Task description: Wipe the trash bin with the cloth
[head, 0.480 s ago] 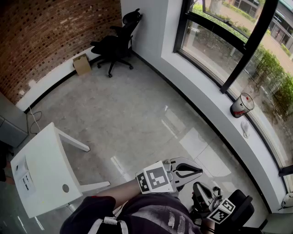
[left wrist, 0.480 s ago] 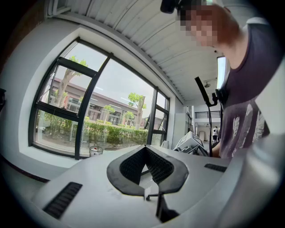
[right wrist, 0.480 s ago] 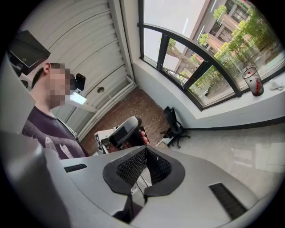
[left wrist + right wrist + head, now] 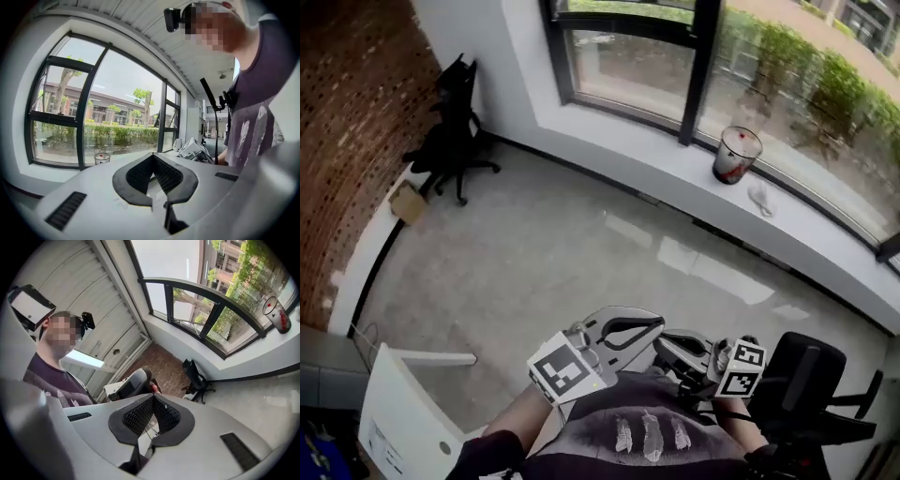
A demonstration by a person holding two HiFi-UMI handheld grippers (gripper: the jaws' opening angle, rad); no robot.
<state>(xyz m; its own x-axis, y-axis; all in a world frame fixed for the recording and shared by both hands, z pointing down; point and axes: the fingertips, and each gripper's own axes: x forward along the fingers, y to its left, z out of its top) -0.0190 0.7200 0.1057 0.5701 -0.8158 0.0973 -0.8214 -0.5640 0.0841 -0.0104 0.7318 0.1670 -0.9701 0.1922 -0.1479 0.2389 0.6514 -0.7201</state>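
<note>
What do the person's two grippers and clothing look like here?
Both the left gripper and right gripper have pale grey shells, black ribbed pads and a white cube of black square markers. The person wears a dark printed T-shirt.

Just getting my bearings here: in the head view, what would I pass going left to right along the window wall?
black office chair → small bin → white cloth
</note>
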